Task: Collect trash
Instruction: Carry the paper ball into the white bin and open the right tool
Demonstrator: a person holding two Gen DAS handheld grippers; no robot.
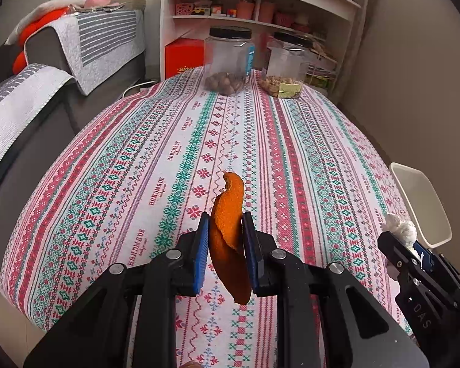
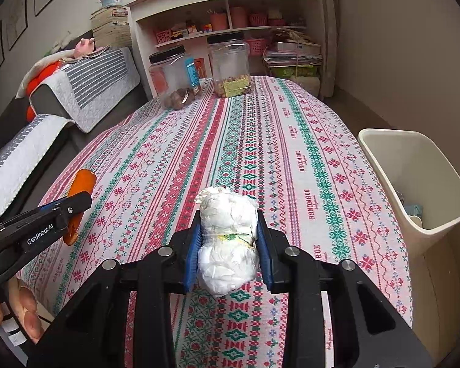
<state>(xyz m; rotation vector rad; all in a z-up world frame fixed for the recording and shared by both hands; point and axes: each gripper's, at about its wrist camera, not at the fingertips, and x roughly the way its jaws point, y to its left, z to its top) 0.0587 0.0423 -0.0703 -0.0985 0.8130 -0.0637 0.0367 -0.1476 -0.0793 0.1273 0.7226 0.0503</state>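
Observation:
My left gripper [image 1: 225, 224] is shut on an orange peel [image 1: 228, 233] and holds it above the patterned tablecloth [image 1: 138, 159]. My right gripper [image 2: 228, 224] is shut on a crumpled white paper wad [image 2: 227, 239], also above the cloth. In the left wrist view the right gripper [image 1: 398, 230] shows at the right edge with the wad [image 1: 400, 228]. In the right wrist view the left gripper [image 2: 76, 199] shows at the left with the peel [image 2: 81, 184]. A beige trash bin [image 2: 420, 184] stands beside the table's right edge, with some trash inside; it also shows in the left wrist view [image 1: 420, 202].
Two clear jars with black lids [image 1: 228, 61] [image 1: 286, 64] stand at the table's far end. A white shelf unit [image 1: 260, 9] is behind them. A grey sofa with striped covers [image 1: 61, 70] runs along the left.

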